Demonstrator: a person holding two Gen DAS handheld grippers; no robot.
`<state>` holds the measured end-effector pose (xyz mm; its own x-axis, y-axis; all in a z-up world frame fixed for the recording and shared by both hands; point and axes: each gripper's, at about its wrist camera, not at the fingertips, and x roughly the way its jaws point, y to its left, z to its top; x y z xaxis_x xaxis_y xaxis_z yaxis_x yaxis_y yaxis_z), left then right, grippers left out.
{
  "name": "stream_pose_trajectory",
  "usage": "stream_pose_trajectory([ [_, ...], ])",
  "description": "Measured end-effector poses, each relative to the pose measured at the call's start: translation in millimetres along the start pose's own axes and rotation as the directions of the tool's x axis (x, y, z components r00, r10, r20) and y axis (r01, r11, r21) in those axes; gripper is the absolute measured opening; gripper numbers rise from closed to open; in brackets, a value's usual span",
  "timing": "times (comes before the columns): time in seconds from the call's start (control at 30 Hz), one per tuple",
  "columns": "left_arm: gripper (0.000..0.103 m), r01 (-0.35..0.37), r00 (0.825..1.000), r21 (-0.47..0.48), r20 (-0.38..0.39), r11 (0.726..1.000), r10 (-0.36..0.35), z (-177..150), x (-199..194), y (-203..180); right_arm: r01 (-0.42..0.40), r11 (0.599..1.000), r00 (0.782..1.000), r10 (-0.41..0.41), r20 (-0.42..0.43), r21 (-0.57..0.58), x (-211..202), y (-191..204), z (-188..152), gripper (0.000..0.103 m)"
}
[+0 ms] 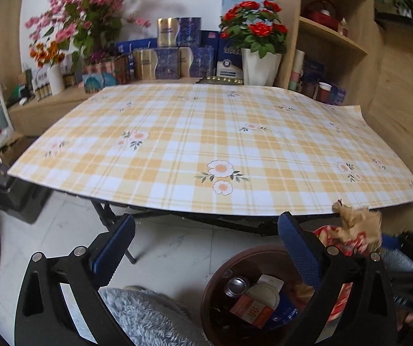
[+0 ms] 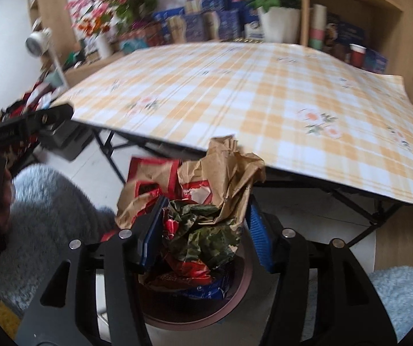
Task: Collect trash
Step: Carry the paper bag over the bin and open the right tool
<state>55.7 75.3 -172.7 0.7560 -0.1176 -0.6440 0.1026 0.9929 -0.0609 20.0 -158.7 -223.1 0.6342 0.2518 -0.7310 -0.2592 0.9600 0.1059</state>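
One bundle of crumpled wrappers (image 2: pixel 203 201), brown paper over red and dark green foil, sits clamped between the blue pads of the right gripper (image 2: pixel 203 230), held above the round brown bin (image 2: pixel 244 282) on the floor. Only the left wrist view looks down into the bin, showing a can (image 1: pixel 236 285), a white lid (image 1: pixel 264 292) and a red packet (image 1: pixel 252 311) inside. The left gripper (image 1: pixel 206 245) is spread wide and holds nothing, in front of the checked tablecloth (image 1: pixel 206 132).

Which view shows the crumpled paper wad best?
The right wrist view: the crumpled paper wad sits large between the right gripper's fingers, above the bin. The left wrist view shows only its edge.
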Motion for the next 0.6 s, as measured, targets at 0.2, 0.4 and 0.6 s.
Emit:
stream_pose_trajectory([
  [0.2, 0.097, 0.008, 1.0, -0.05, -0.005, 0.999, -0.008, 0.3, 3.7, 5.6, -0.046, 0.999, 0.996, 0.044, -0.075, -0.02, 24.3, 10.3, -9.0, 0.057],
  [0.4, 0.097, 0.014, 1.0, -0.053, -0.01, 0.999, -0.015, 0.0, 6.1, 6.0, -0.09, 0.995, 0.983, 0.083, -0.165, -0.034, 47.6, 16.7, -19.7, 0.058],
  [0.6, 0.097, 0.015, 1.0, -0.059, -0.018, 0.998, -0.016, 0.3, 7.8, 6.9, -0.095, 0.994, 0.968, 0.106, -0.229, 0.058, 64.9, 4.9, -26.5, 0.08],
])
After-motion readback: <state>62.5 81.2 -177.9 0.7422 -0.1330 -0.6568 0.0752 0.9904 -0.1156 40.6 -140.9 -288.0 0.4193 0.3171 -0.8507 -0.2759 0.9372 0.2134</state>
